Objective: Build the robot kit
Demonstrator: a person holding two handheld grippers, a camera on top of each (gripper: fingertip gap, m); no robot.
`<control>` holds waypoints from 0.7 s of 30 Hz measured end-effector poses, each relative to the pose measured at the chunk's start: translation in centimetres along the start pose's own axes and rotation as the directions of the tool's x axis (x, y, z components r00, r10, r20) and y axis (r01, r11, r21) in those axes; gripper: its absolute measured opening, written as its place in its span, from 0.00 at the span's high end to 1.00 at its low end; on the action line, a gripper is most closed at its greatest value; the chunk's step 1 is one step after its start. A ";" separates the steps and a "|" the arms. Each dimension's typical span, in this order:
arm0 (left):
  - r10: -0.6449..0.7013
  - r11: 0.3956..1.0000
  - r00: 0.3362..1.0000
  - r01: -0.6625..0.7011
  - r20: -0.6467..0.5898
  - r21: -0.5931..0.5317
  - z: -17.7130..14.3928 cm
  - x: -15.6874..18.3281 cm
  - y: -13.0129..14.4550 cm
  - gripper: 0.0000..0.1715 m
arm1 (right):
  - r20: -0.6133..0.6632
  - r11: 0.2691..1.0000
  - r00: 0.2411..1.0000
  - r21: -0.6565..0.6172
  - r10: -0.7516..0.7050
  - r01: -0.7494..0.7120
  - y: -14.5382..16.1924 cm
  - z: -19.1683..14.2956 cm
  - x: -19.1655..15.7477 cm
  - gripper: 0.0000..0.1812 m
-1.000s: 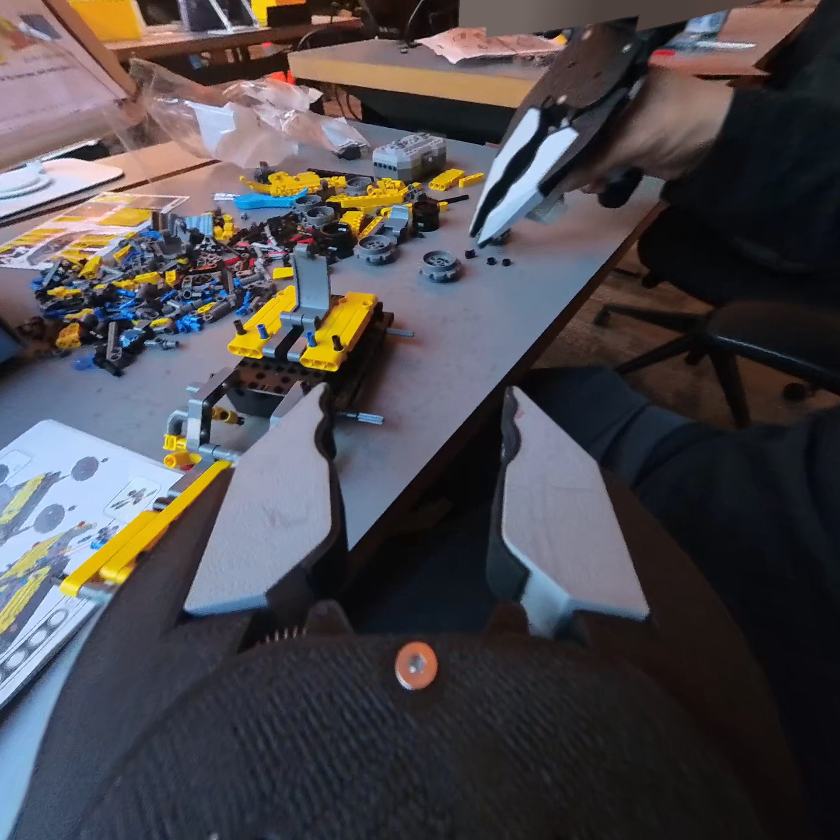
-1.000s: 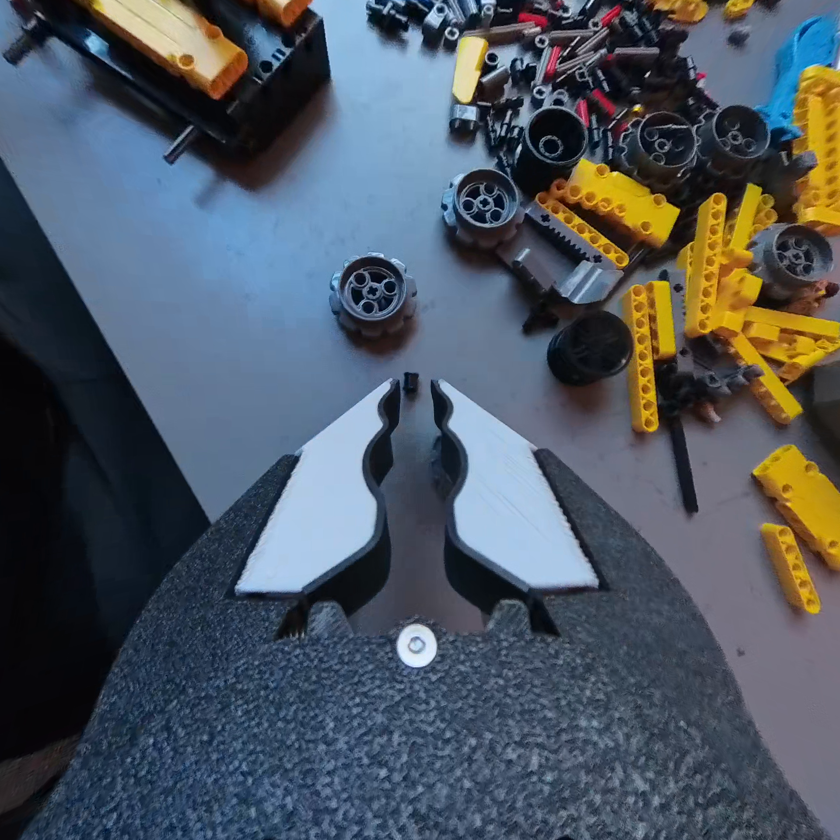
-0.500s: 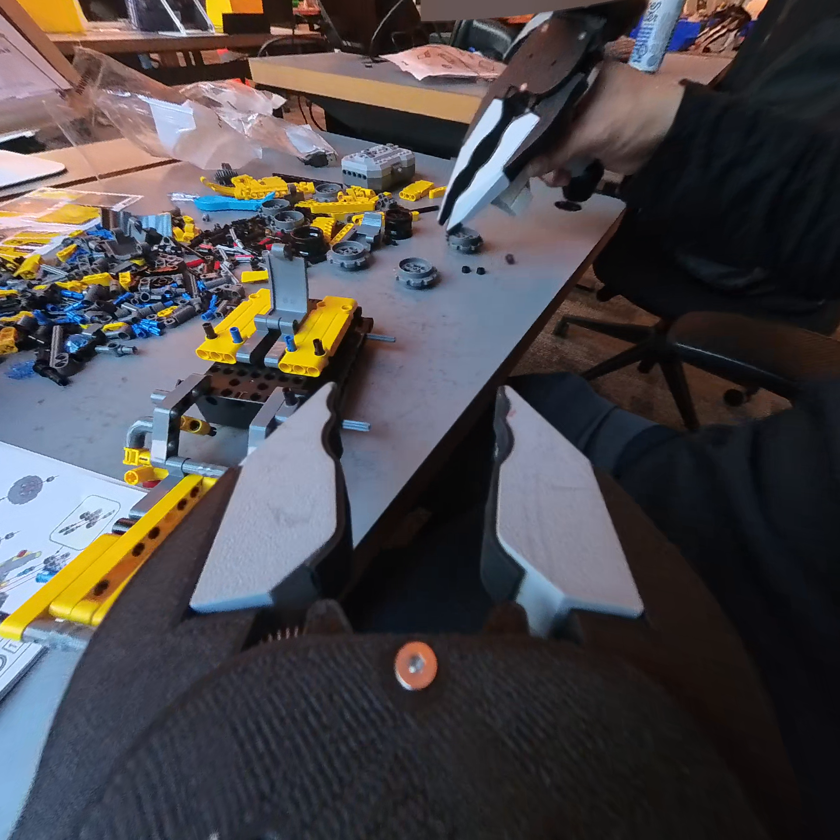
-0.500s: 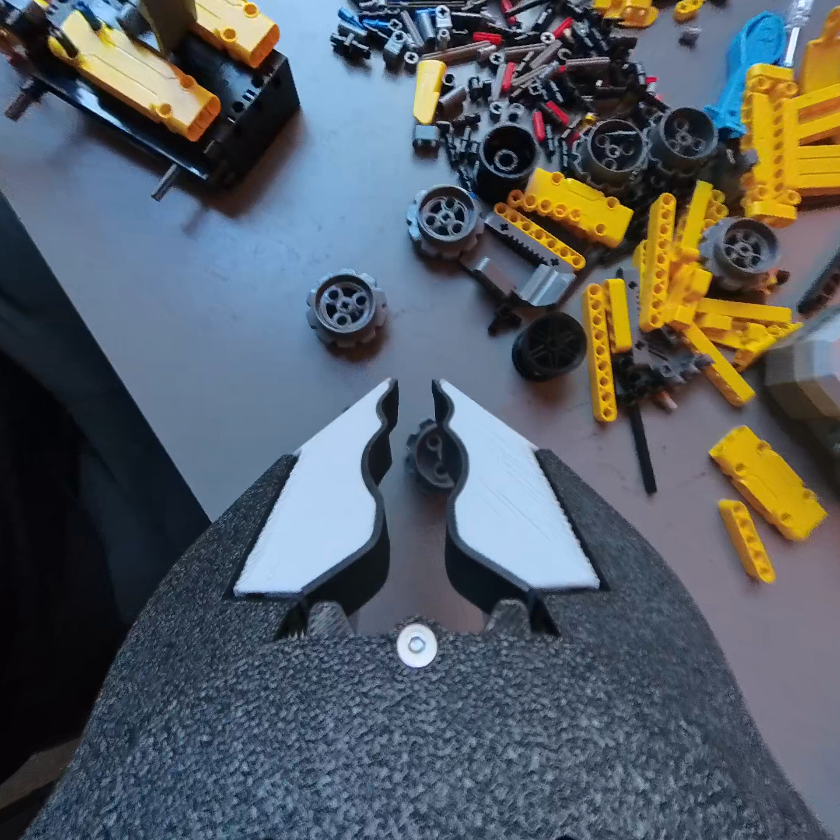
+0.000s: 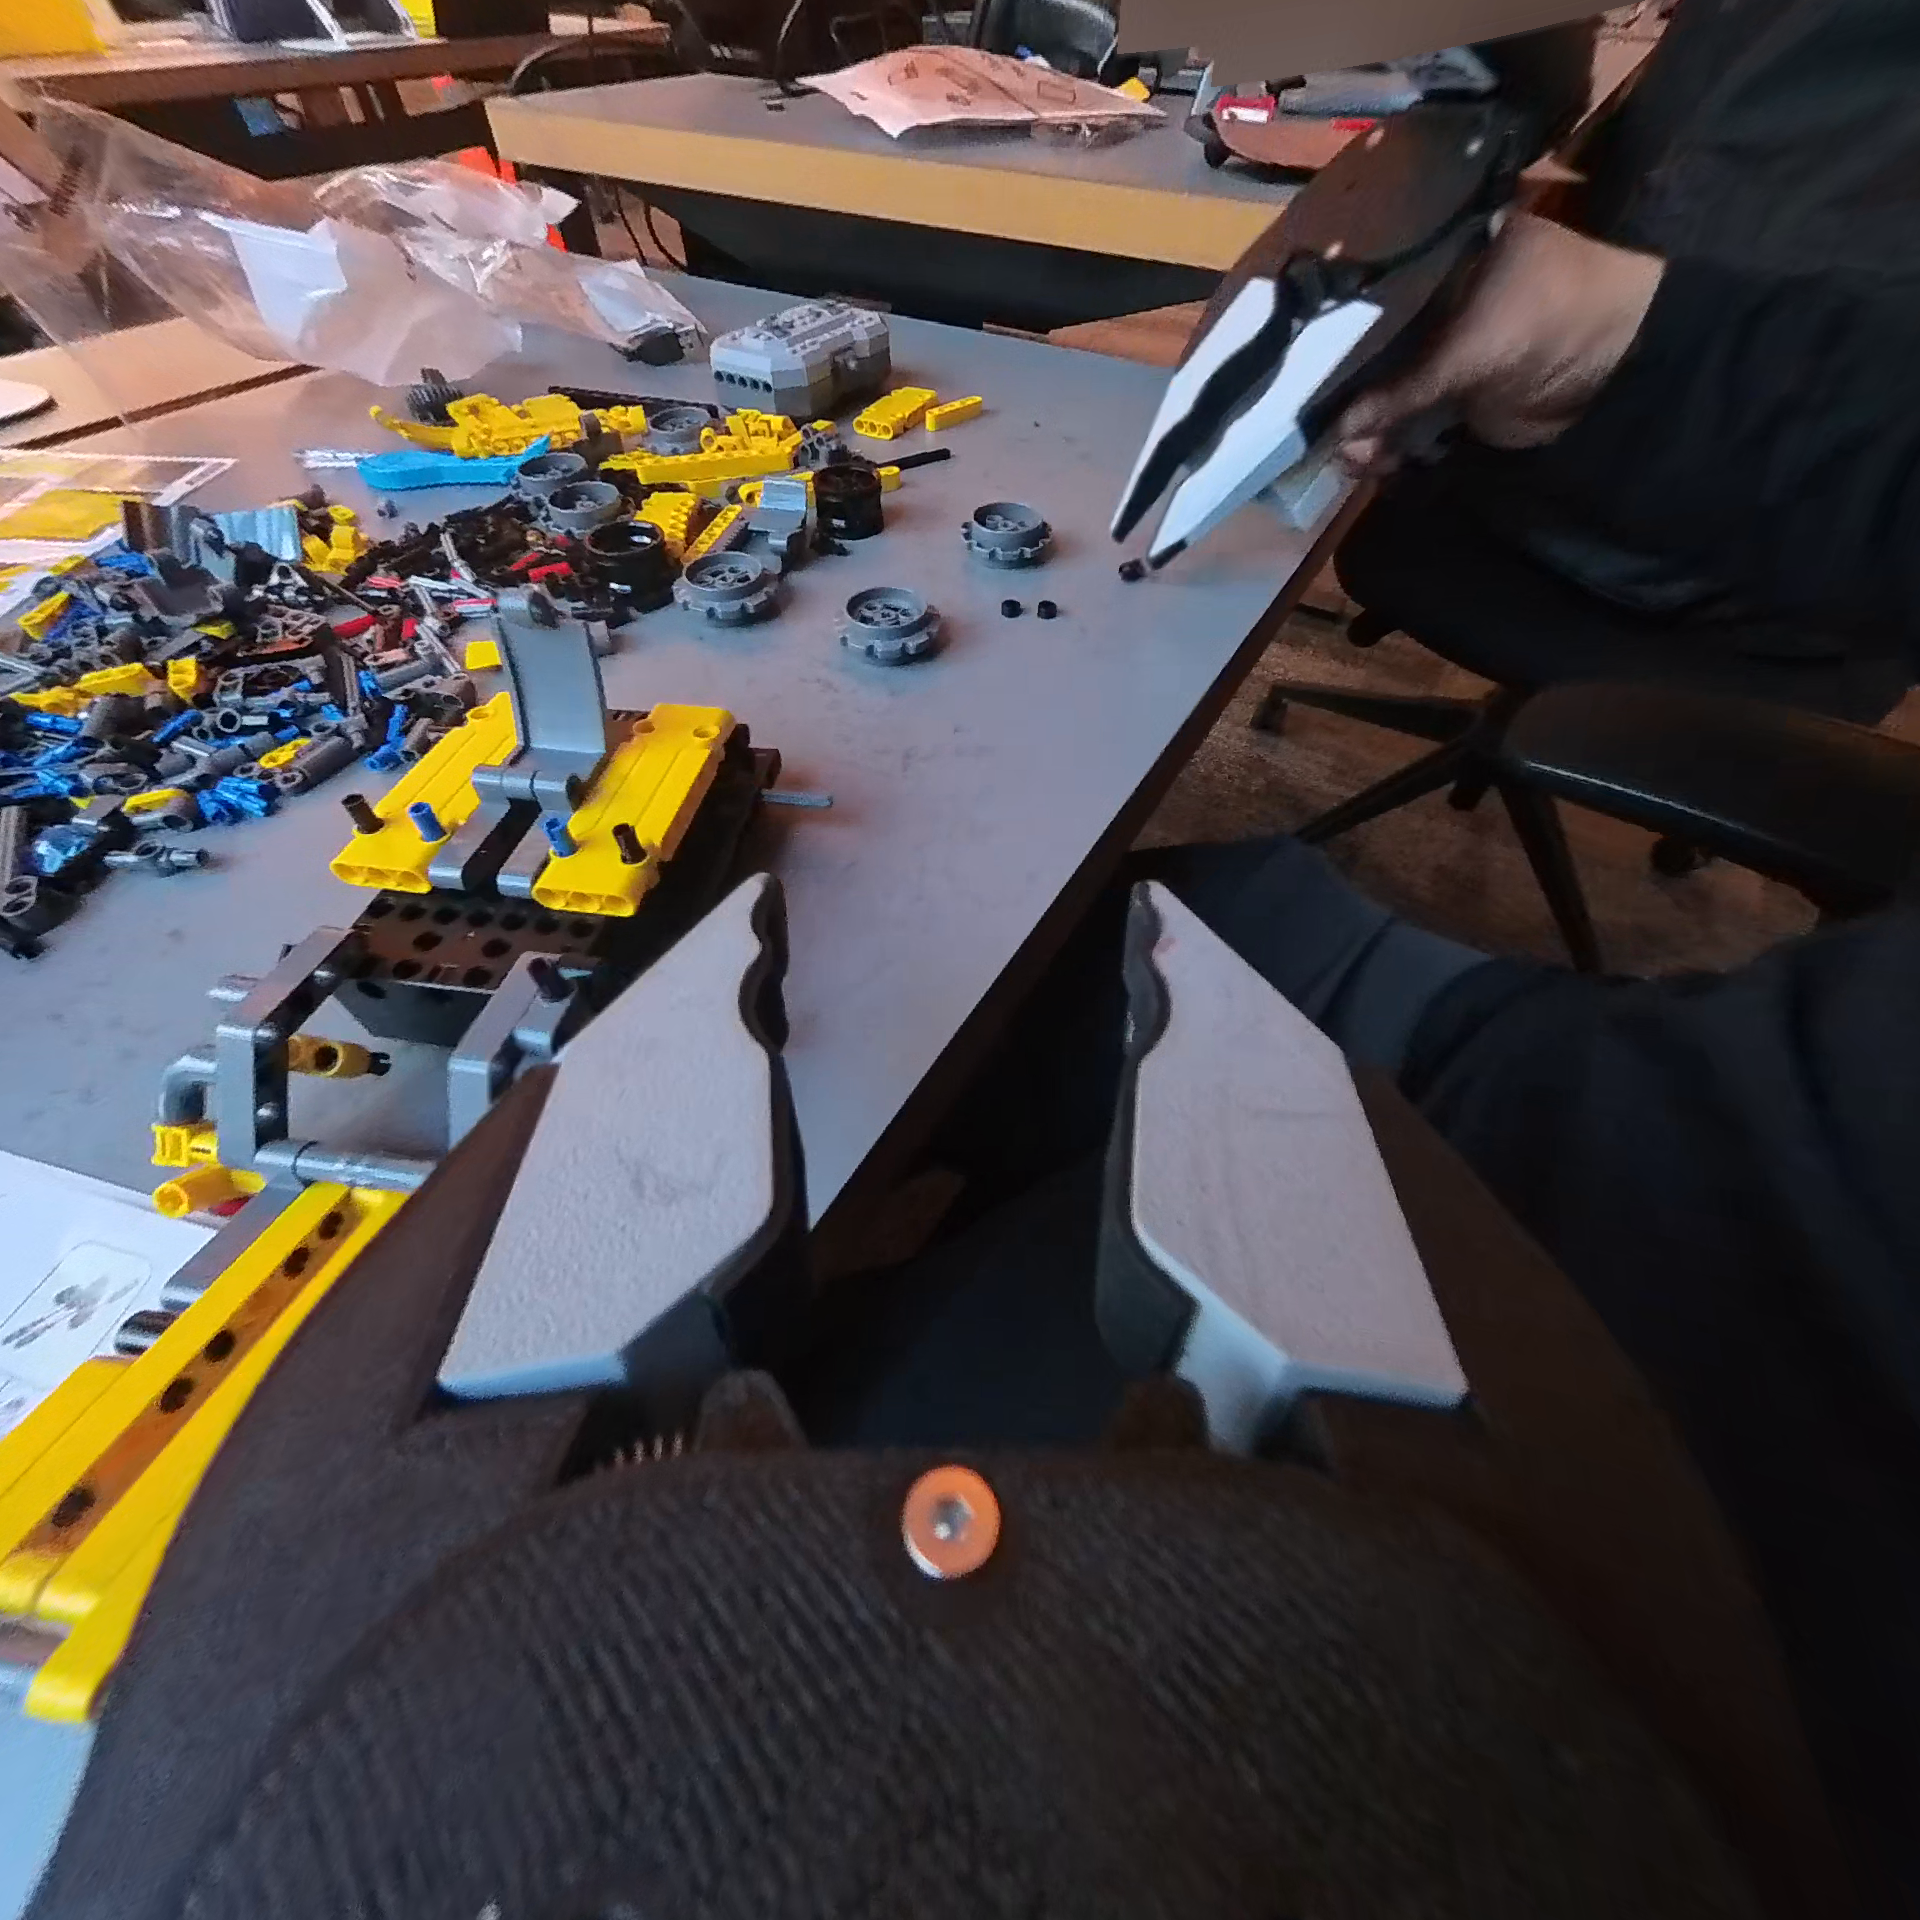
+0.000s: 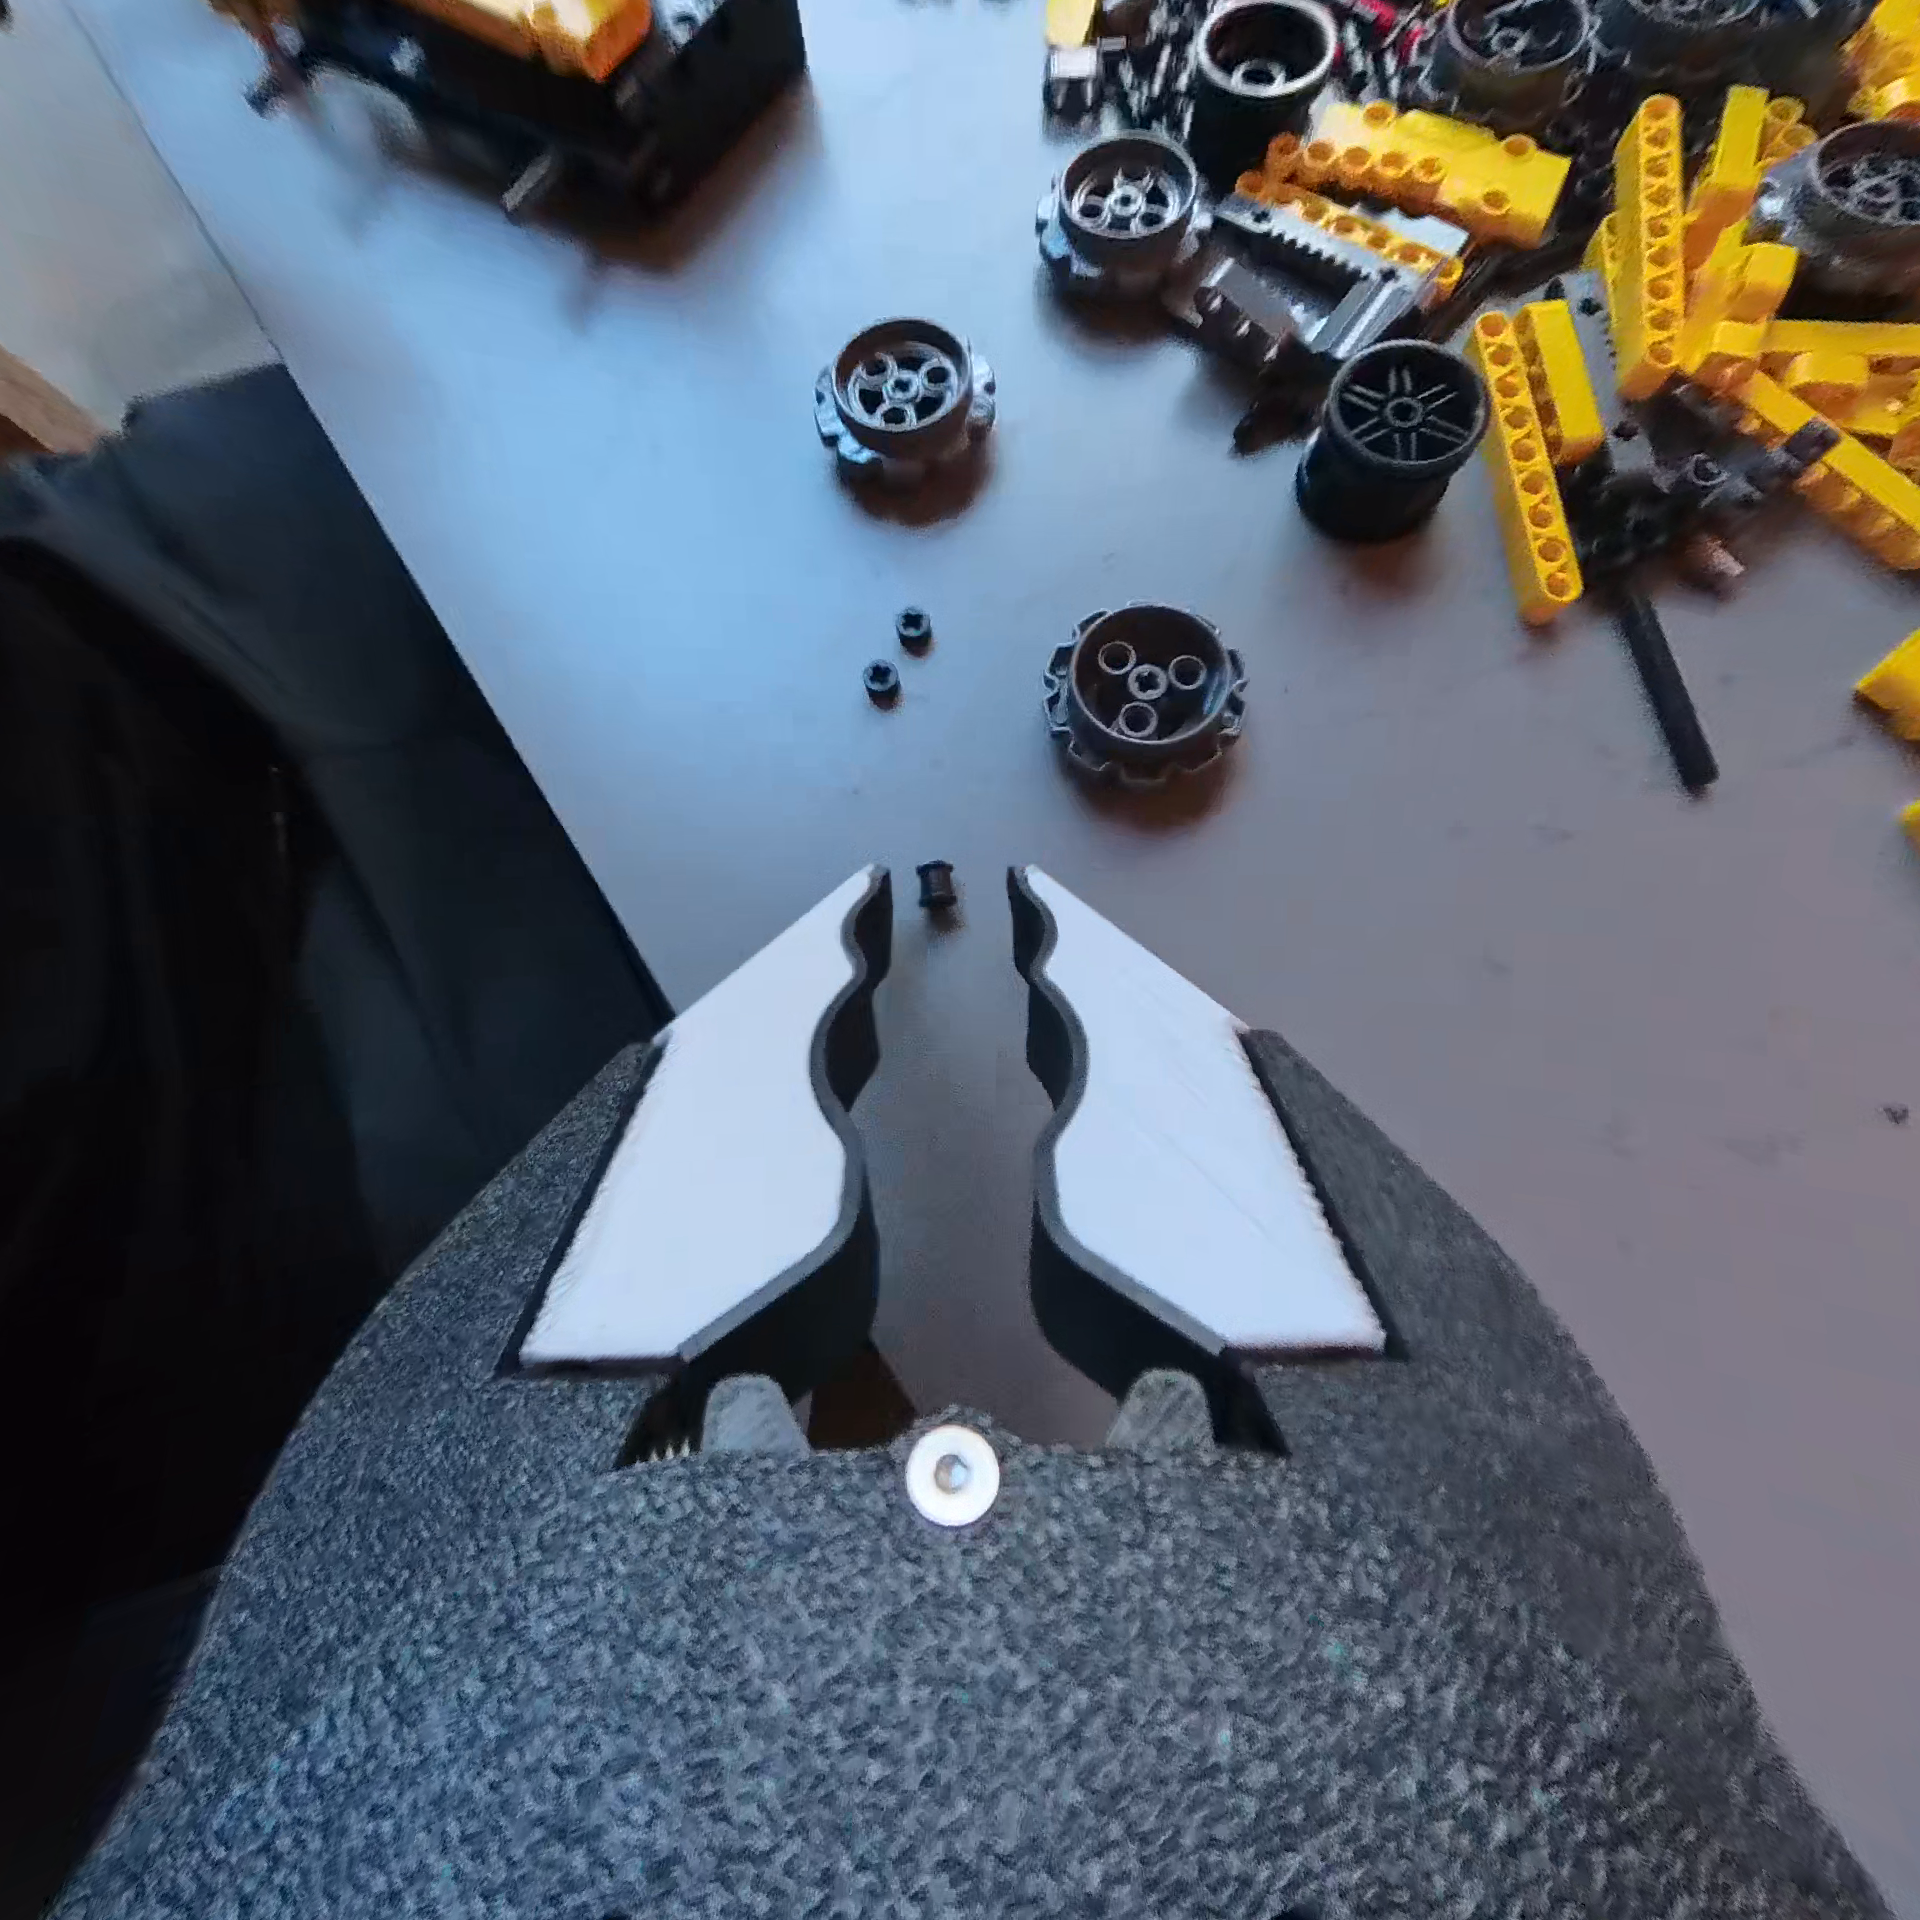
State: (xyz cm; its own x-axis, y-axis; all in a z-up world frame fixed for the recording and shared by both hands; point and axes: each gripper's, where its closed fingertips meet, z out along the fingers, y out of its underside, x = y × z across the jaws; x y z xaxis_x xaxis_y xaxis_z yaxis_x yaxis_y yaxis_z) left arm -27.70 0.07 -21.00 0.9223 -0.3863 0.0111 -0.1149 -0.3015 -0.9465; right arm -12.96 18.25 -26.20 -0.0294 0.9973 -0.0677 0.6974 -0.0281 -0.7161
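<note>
since the earlier frame right gripper (image 6: 948,883) has parted its fingers, empty, around a small black bush (image 6: 936,886) beside a grey wheel (image 6: 1143,691); left gripper (image 5: 951,935) hangs wide apart, empty, at the table (image 5: 987,790) edge.

A grey table (image 5: 966,831) carried a spread of plastic building pieces. A half-built yellow, grey and black model (image 5: 540,821) stood near its front edge, with a heap of small blue, black and grey connectors (image 5: 187,665) to its left. Farther back lay yellow beams (image 6: 1527,468), a black tyre (image 6: 1387,436) and several grey sprocket wheels (image 6: 1143,691). Two tiny black bushes (image 6: 899,655) sat side by side near a third black bush (image 6: 935,885). A grey battery box (image 5: 800,353), crumpled clear plastic bags (image 5: 343,260) and an instruction booklet (image 5: 62,1278) were also there.
</note>
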 end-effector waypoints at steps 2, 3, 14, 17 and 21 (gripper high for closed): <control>-0.013 1.000 1.000 0.013 -0.004 -0.016 0.4 0.2 0.3 0.63 | -0.023 0.999 0.999 -0.026 -0.041 0.041 0.4 0.4 0.1 0.93; -0.018 1.000 1.000 0.018 -0.005 -0.024 0.5 0.3 0.5 0.63 | -0.015 0.999 0.999 -0.008 -0.046 0.046 0.1 0.5 -0.1 0.96; -0.045 0.998 0.999 0.046 0.024 -0.041 -0.9 0.4 1.8 0.64 | 0.003 0.999 1.000 0.050 0.015 -0.015 -0.5 1.4 -0.4 0.98; -0.062 0.997 0.998 0.063 0.023 -0.050 -1.4 0.6 2.5 0.64 | -0.019 0.999 1.000 0.050 0.009 -0.008 -0.5 1.3 -0.4 0.98; -0.058 0.996 0.998 0.059 0.015 -0.066 -1.7 1.0 3.1 0.63 | -0.049 0.999 0.999 0.047 0.000 0.002 -0.6 1.3 -0.4 0.96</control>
State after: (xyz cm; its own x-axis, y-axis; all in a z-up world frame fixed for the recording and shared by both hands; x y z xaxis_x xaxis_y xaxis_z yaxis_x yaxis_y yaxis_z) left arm -27.76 -2.75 -23.40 0.9329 -0.3548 0.0612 -0.0845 -0.3809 -0.9207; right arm -14.28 17.73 -26.61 0.0058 0.9994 -0.0337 0.6632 -0.0291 -0.7479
